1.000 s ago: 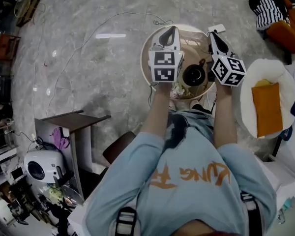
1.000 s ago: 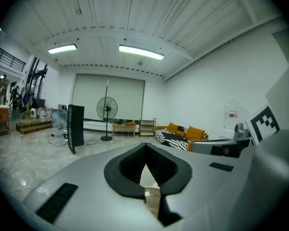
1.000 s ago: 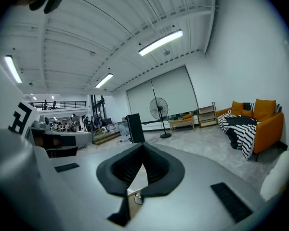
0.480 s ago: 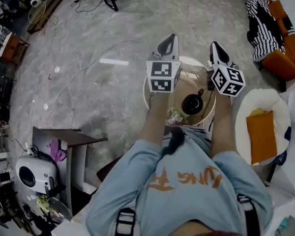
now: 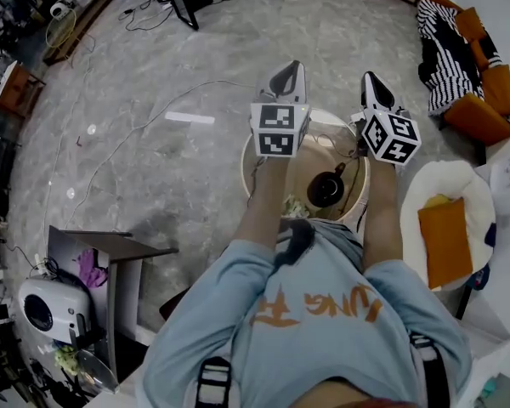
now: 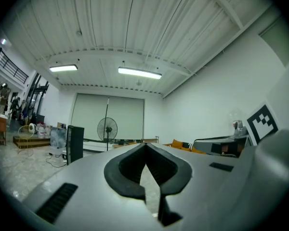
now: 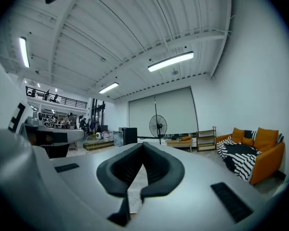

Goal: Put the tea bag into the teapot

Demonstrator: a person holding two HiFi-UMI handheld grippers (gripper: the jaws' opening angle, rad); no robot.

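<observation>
Below and behind both sets of fingertips, on the round table (image 5: 248,164), stands the dark teapot (image 5: 326,188), nearer the right gripper (image 5: 373,83) than the left gripper (image 5: 291,70). A small pale crumpled thing (image 5: 294,205) lies just beside the pot, on the side away from the fingertips and toward the person (probably the tea bag, though it is too small to be sure). Both grippers are held up over the table's far edge and point out at the room, not down at the pot. Each has its jaws pressed together at the tips with nothing between them; only floor shows through the gap behind the tips. So I judge the pick-up not yet begun.

The risks from here are three. Coming down with closed jaws would only shove the bag about. The bag lies so near the pot that a wide approach may nudge the pot. A limp bag pinched at one corner could catch on the rim instead of dropping in.
</observation>
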